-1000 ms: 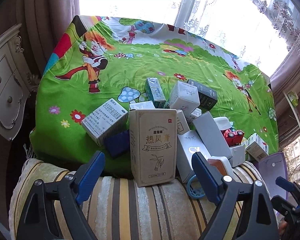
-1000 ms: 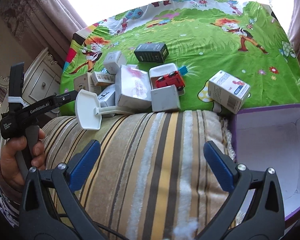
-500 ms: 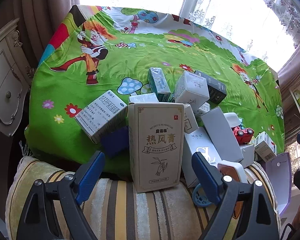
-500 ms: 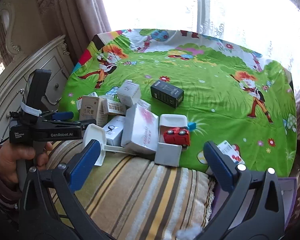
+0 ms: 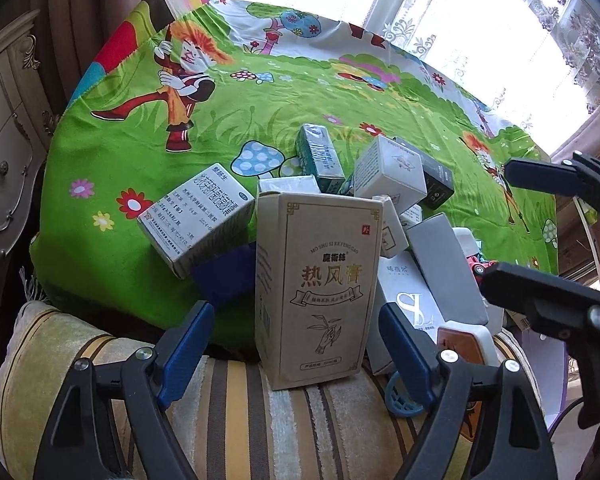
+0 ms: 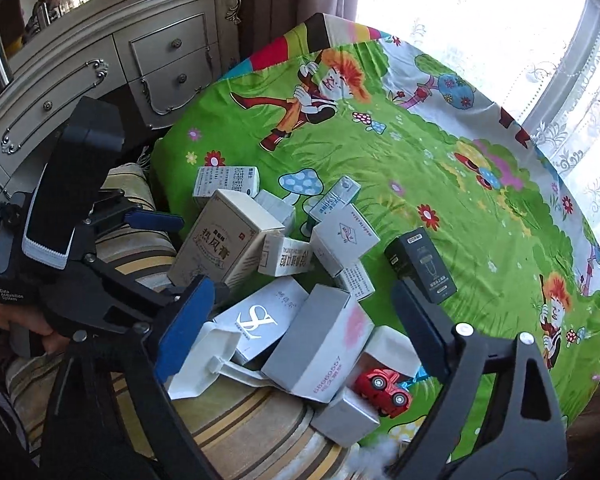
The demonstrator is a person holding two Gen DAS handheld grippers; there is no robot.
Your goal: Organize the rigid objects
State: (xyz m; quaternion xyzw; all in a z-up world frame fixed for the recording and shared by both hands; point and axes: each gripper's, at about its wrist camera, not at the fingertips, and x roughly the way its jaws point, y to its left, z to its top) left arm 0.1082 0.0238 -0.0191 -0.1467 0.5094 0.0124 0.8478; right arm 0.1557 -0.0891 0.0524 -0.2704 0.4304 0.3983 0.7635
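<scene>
While both tools are hanging spread and empty, the left gripper [image 5: 296,344] is lining up on the upright tan box [image 5: 318,284] at the striped cushion's [image 5: 240,416] edge; the right gripper [image 6: 300,336] is hovering above the pile. Next, I judge: advancing, then clamping squarely.

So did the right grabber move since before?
Yes. The right gripper swung left, away from the purple bin, toward the dresser and over the box pile.

Bed under green cartoon sheet [image 5: 340,120], striped cushion [image 5: 240,420] at near edge, jumbled boxes [image 6: 284,276], red toy car [image 6: 382,387]
</scene>
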